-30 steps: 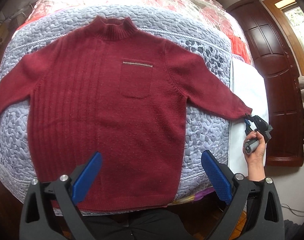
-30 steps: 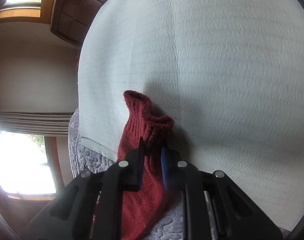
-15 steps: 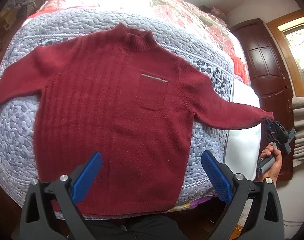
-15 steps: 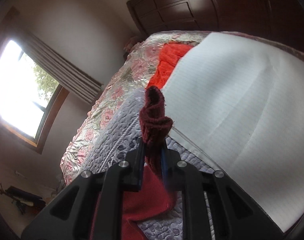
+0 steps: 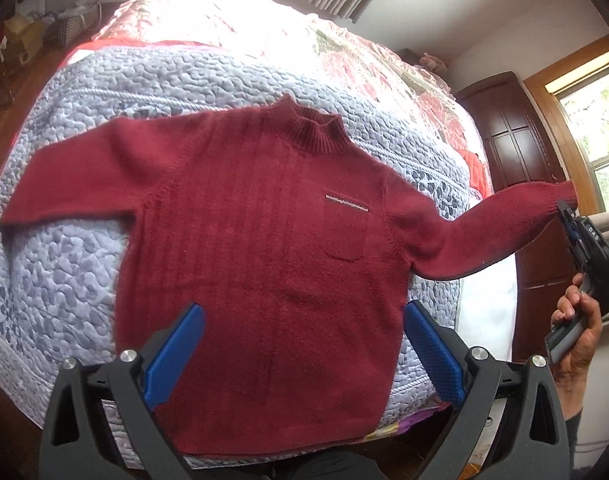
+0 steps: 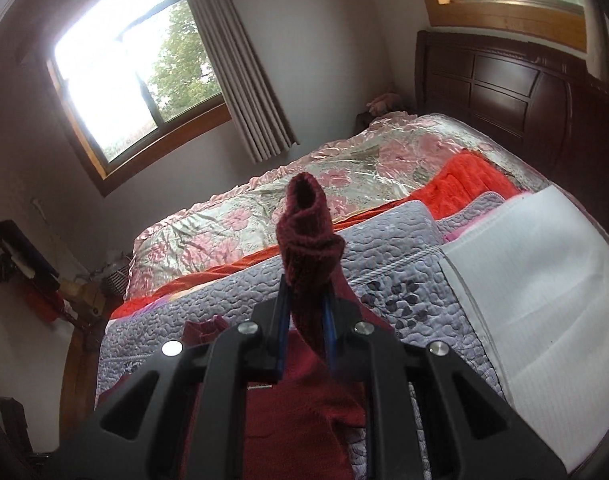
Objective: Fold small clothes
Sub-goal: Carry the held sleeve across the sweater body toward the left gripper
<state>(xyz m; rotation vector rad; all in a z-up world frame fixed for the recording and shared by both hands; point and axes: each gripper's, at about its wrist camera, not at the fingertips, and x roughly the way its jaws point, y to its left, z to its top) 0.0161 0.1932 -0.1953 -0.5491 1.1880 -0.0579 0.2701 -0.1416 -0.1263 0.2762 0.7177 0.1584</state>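
A dark red knit sweater (image 5: 256, 248) with a chest pocket lies face up on a grey quilted bedspread (image 5: 72, 248). Its left sleeve rests flat. Its other sleeve (image 5: 500, 224) is lifted off the bed, stretched out to the right. My right gripper (image 5: 566, 216) is shut on that sleeve's cuff (image 6: 306, 236), which pokes up between the blue pads in the right wrist view. My left gripper (image 5: 304, 344) hovers open above the sweater's lower hem, blue pads wide apart, holding nothing.
A floral satin cover (image 5: 288, 40) and an orange blanket (image 6: 464, 184) lie further up the bed. A white cloth (image 6: 544, 300) covers the bed's right side. A dark wooden headboard (image 6: 504, 88), windows and curtains surround the bed. A hand (image 5: 580, 320) holds the right gripper's handle.
My right gripper has raised the sleeve cuff off the white cloth and swung upward, so the sleeve now hangs in the air. The left gripper has drifted, staying open.
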